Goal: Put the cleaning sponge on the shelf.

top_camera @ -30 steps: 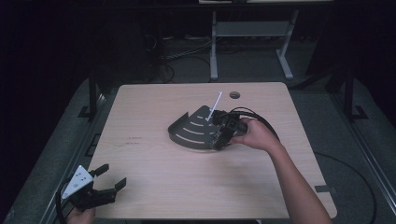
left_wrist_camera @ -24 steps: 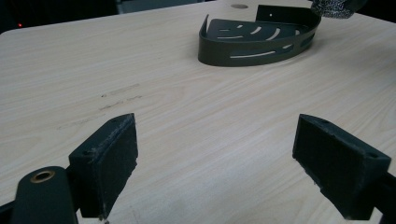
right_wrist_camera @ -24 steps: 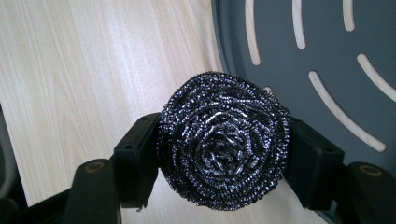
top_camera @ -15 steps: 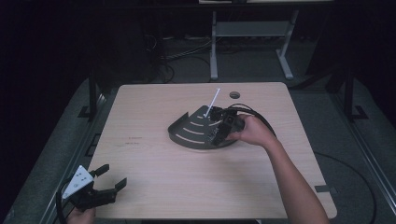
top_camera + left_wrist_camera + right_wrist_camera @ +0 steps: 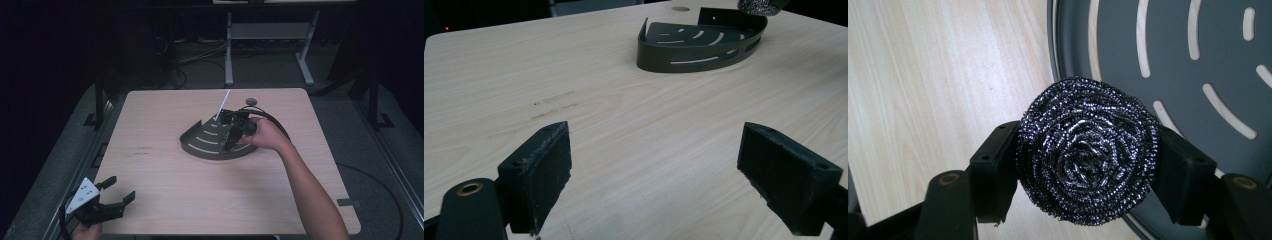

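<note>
Wooden counter (image 5: 165, 200) bearing a dark slotted corner rack (image 5: 207, 142) near its far middle. The right tool (image 5: 231, 134) hangs over the rack's edge, jaws clamped on a steel-wool scourer (image 5: 1088, 157); pickup appears done, while setting the scourer into the rack remains. The left tool (image 5: 107, 200), jaws apart and empty, rests at the near left corner, well apart from the rack.
</note>
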`<action>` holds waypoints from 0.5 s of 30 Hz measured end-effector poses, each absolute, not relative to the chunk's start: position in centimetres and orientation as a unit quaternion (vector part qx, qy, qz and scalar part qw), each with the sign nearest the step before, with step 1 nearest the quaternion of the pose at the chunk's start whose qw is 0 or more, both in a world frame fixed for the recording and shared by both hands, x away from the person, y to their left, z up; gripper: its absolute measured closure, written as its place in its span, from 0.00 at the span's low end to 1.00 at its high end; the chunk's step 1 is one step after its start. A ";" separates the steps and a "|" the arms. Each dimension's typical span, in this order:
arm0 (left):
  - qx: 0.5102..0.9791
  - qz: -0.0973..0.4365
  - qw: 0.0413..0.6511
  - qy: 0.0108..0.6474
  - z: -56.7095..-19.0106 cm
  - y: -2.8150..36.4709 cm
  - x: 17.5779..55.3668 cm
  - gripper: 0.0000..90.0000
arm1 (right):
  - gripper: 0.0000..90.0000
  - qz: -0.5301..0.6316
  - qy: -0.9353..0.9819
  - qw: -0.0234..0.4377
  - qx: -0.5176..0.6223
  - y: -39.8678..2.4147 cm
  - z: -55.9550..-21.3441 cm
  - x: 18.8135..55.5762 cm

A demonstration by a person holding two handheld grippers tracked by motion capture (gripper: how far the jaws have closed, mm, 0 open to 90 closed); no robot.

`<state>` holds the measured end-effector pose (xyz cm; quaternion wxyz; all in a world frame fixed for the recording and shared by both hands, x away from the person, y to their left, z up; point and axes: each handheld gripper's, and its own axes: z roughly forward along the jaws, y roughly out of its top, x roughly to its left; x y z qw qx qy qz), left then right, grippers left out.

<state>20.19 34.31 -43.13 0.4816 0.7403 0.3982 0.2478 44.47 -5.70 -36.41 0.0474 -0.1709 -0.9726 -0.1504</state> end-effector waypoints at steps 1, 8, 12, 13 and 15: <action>0.740 0.248 0.482 0.398 -43.1 34.3 20.2 0.15 | 0.37 -0.148 -0.973 0.049 -0.172 -5.6 -36.5 44.6; 0.740 0.247 0.482 0.399 -43.2 34.3 20.2 0.15 | 0.37 -0.155 -0.970 0.056 -0.177 -5.1 -36.9 45.6; 0.739 0.246 0.483 0.400 -43.2 34.4 20.2 0.15 | 0.37 -0.155 -0.969 0.057 -0.186 -5.1 -37.3 46.1; 0.739 0.246 0.483 0.400 -43.2 34.4 20.2 0.15 | 0.37 -0.155 -0.968 0.058 -0.187 -5.1 -37.4 46.2; 0.738 0.247 0.484 0.399 -43.2 34.3 20.2 0.15 | 0.37 -0.156 -0.968 0.060 -0.189 -5.1 -37.6 46.3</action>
